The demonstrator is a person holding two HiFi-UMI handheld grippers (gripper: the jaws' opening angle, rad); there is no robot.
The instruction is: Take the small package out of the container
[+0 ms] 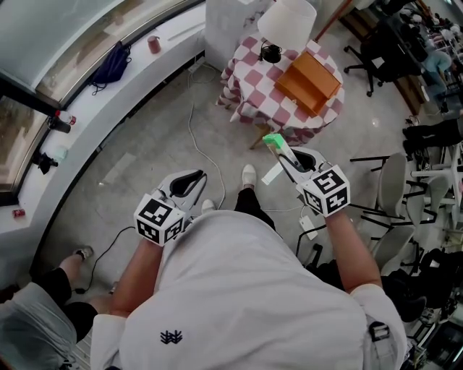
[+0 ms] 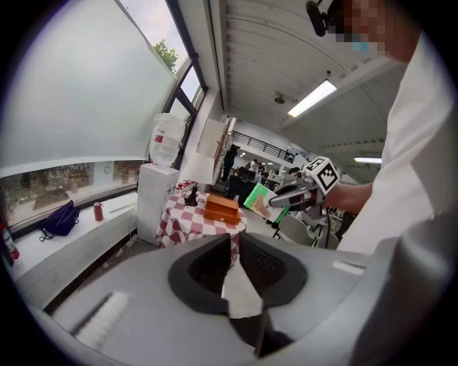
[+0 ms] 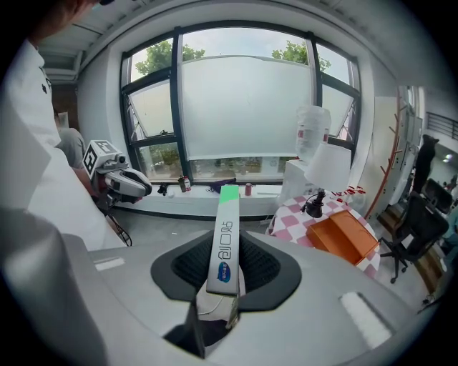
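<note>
My right gripper (image 1: 286, 155) is shut on the small package (image 1: 274, 144), a long flat white pack with a green end, held out over the floor. In the right gripper view the package (image 3: 225, 236) stands edge-on between the pads, its green end pointing away. The orange box-shaped container (image 1: 307, 81) sits on a red-checked table (image 1: 253, 87), well beyond the package. My left gripper (image 1: 194, 175) hangs at waist height to the left, its jaws a narrow gap apart and empty. In the left gripper view, that gripper (image 2: 235, 246) faces the container (image 2: 221, 209) and the package (image 2: 259, 198).
A white lamp (image 1: 287, 22) stands on the table beside the container. A cable (image 1: 199, 144) runs across the floor. Office chairs (image 1: 394, 181) crowd the right side. A window ledge (image 1: 94, 101) curves along the left, with a second person (image 1: 43, 311) at the lower left.
</note>
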